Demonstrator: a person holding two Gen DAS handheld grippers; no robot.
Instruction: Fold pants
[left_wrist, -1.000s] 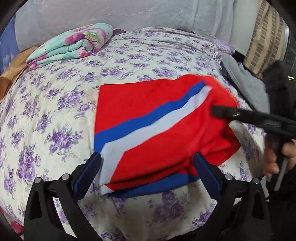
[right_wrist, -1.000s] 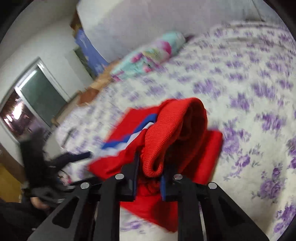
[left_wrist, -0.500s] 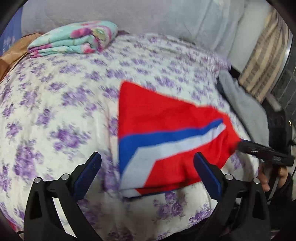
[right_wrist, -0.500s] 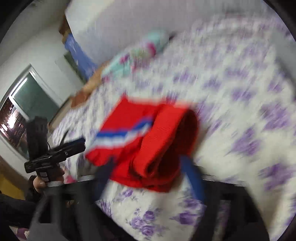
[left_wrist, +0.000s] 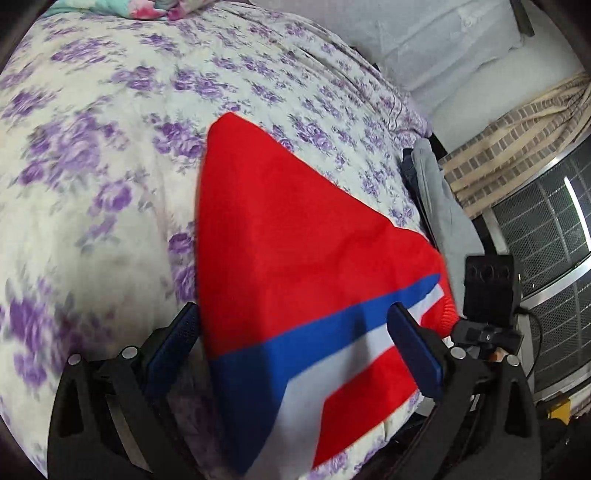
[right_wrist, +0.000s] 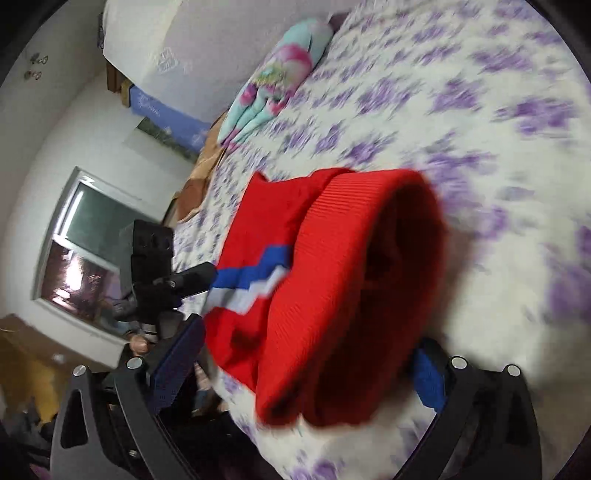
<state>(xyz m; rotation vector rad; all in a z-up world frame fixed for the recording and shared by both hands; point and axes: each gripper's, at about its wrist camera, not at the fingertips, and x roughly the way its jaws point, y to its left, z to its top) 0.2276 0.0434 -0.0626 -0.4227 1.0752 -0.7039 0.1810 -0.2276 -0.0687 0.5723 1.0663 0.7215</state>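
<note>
The red pants (left_wrist: 295, 236) with a blue and white stripe lie folded on the purple-flowered bedspread (left_wrist: 92, 155). My left gripper (left_wrist: 295, 347) is open, its jaws wide apart over the near end of the pants. In the right wrist view the red ribbed waistband (right_wrist: 351, 288) bulges up close in front. My right gripper (right_wrist: 306, 365) is open, its jaws either side of the waistband. The left gripper's body (right_wrist: 151, 266) shows at the pants' far end in the right wrist view; the right gripper's body (left_wrist: 487, 295) shows beside the pants in the left wrist view.
A folded teal and pink blanket (right_wrist: 273, 77) lies at the head of the bed. A grey garment (left_wrist: 439, 199) hangs over the bed's right edge. A window (right_wrist: 81, 243) and a metal grille (left_wrist: 546, 236) stand beyond the bed edges.
My right gripper has opened and let go of the red waistband. My left gripper has moved in closer over the pants and swung right. Both views have shifted.
</note>
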